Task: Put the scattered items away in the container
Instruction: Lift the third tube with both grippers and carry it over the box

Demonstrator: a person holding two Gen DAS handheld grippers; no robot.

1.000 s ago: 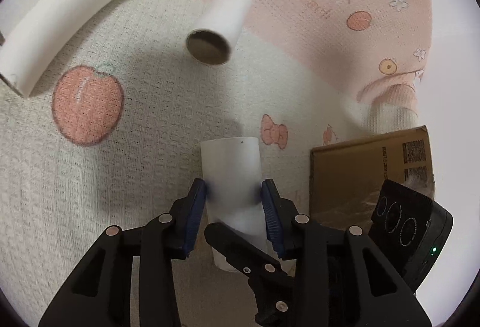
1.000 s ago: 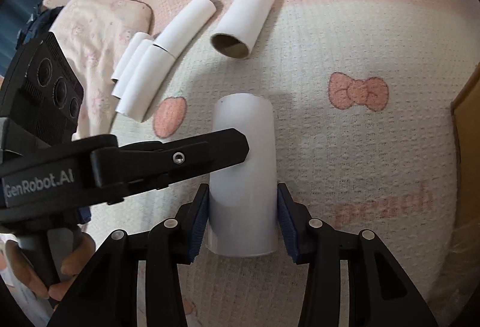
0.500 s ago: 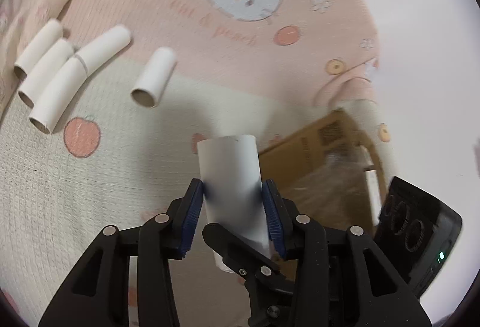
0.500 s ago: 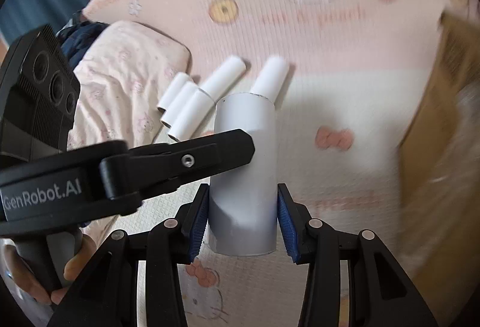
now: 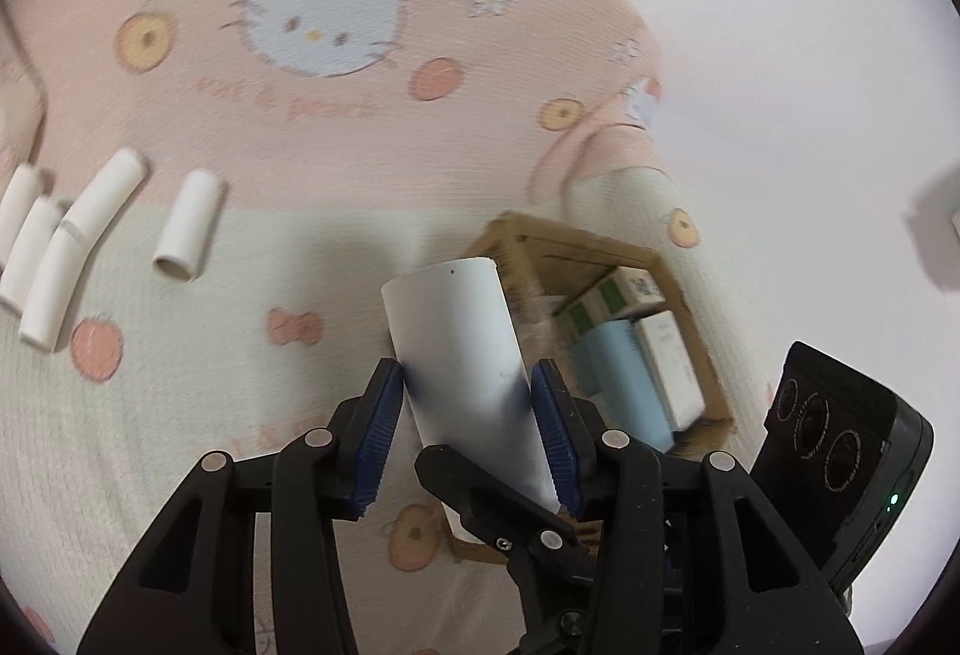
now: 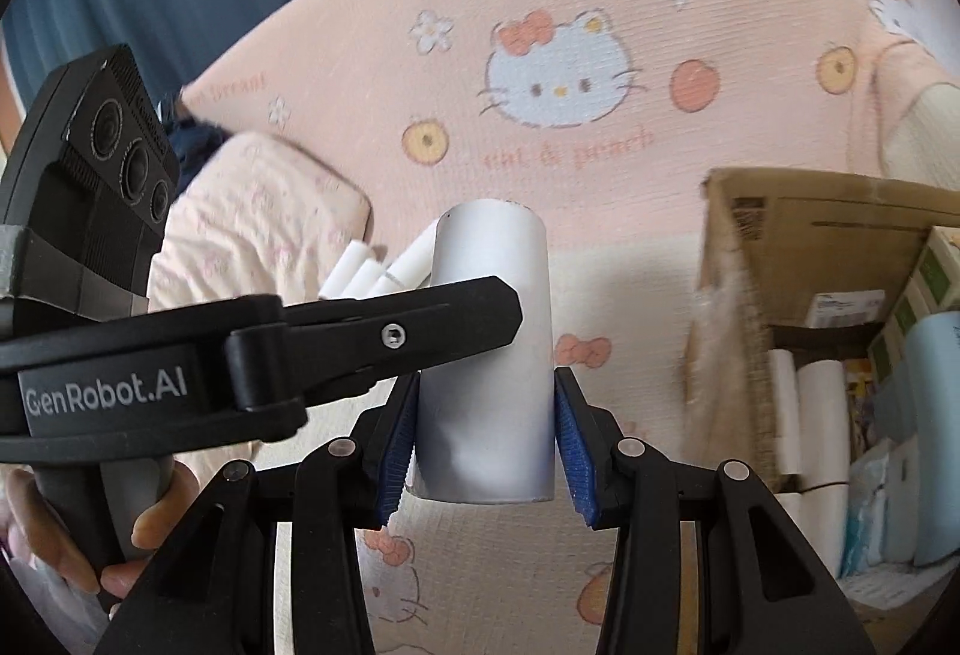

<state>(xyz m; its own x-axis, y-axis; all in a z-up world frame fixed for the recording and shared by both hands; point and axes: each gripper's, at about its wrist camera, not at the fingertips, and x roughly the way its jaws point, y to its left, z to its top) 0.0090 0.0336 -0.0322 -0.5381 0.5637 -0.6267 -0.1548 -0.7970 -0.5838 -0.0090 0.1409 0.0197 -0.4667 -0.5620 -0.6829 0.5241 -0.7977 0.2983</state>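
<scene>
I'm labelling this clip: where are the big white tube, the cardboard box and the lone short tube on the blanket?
big white tube [image 6: 489, 355]: right wrist view, middle of its side wall.
cardboard box [image 5: 606, 241]: left wrist view, far rim.
lone short tube [image 5: 186, 226]: left wrist view, mid-length.

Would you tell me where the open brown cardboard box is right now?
In the left wrist view the open brown cardboard box sits right of centre on the printed blanket, just behind the held wide white tube; the right wrist view shows it at the right edge.

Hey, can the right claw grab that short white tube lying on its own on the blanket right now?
Probably not yet. The right claw is closed on the large white tube, so its jaws are full. The short tube lies unobstructed on the blanket, reachable once that load is dropped.
</scene>
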